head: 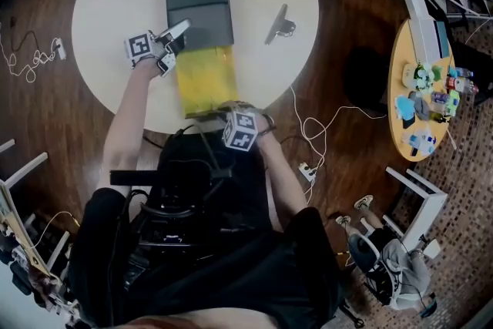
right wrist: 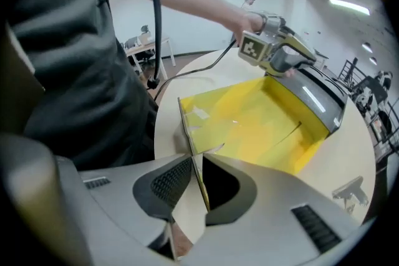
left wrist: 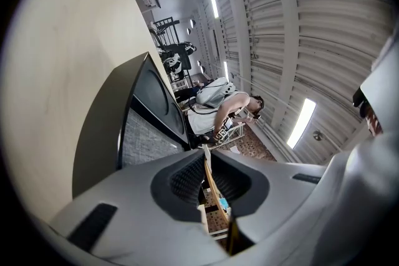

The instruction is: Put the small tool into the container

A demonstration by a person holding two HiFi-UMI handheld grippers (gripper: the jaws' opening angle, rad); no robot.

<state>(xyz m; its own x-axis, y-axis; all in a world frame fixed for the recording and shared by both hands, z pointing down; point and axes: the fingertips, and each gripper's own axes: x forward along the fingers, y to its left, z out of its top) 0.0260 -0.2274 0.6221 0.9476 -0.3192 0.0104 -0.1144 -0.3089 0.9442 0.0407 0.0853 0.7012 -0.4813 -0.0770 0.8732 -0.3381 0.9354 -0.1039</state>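
The container is a dark grey sleeve (head: 199, 8) with a yellow drawer (head: 204, 77) pulled out toward me on the round table (head: 108, 4). The small tool (head: 279, 23), a grey metal clip, lies on the table to the right of the sleeve, apart from both grippers; it also shows at the right gripper view's edge (right wrist: 350, 191). My left gripper (head: 179, 31) is at the sleeve's left edge by the drawer opening, shut on a thin yellowish wall (left wrist: 207, 156). My right gripper (right wrist: 198, 159) straddles the drawer's near wall (right wrist: 190, 128), its jaws parted around it.
A second round table (head: 420, 88) with small colourful objects stands at the right. A white cable (head: 316, 127) trails across the floor beside my table, and a white stool (head: 420, 204) is at the lower right. A person works in the background (left wrist: 221, 103).
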